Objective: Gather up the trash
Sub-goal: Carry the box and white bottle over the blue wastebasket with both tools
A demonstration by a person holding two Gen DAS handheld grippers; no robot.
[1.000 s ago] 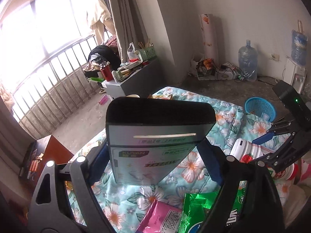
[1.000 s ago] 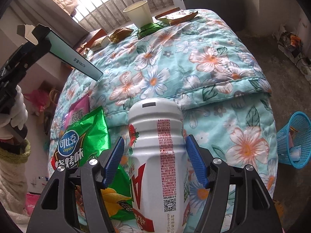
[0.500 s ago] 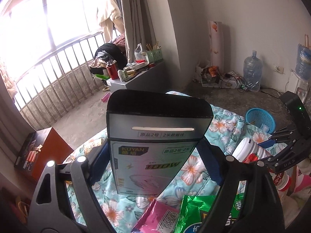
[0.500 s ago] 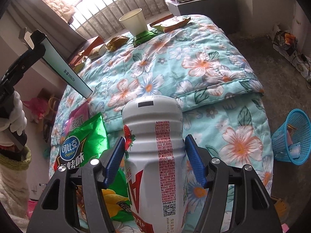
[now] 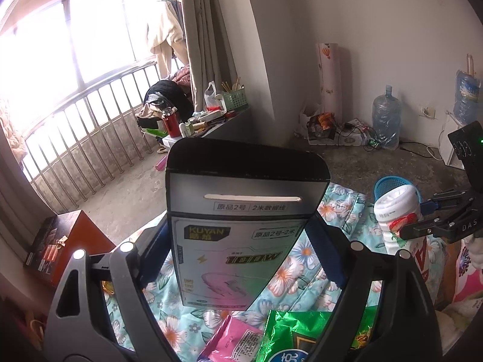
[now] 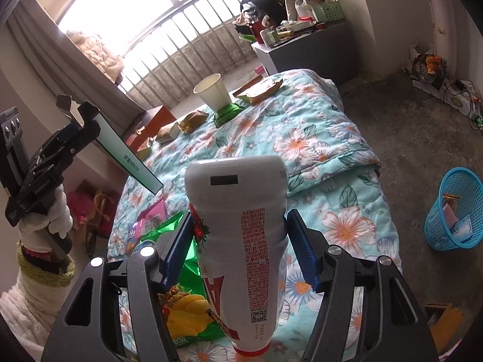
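Observation:
My left gripper point(image 5: 244, 247) is shut on a flat grey and black cable box point(image 5: 241, 226), held up above the flowered quilt point(image 5: 341, 211). The box point(image 6: 120, 150) and that gripper point(image 6: 81, 132) also show at the left of the right wrist view, in a white-gloved hand. My right gripper point(image 6: 238, 244) is shut on a white drink bottle point(image 6: 241, 241) with red print, bottom end forward and lifted off the bed. The same bottle point(image 5: 398, 217) appears at the right in the left wrist view. A blue mesh trash basket point(image 6: 452, 211) stands on the floor beside the bed.
A green chip bag point(image 6: 178, 271) and a pink packet point(image 6: 152, 215) lie on the quilt's near end. A paper cup point(image 6: 212, 92), a green wrapper and several brown wrappers sit at the far end. A cluttered grey cabinet point(image 6: 305, 51) stands beyond; a red-brown stand point(image 5: 60, 244) is left of the bed.
Both grippers have risen with their loads; the bottle is higher off the chip bag and tilted more level, and the room beyond shows more in both views.

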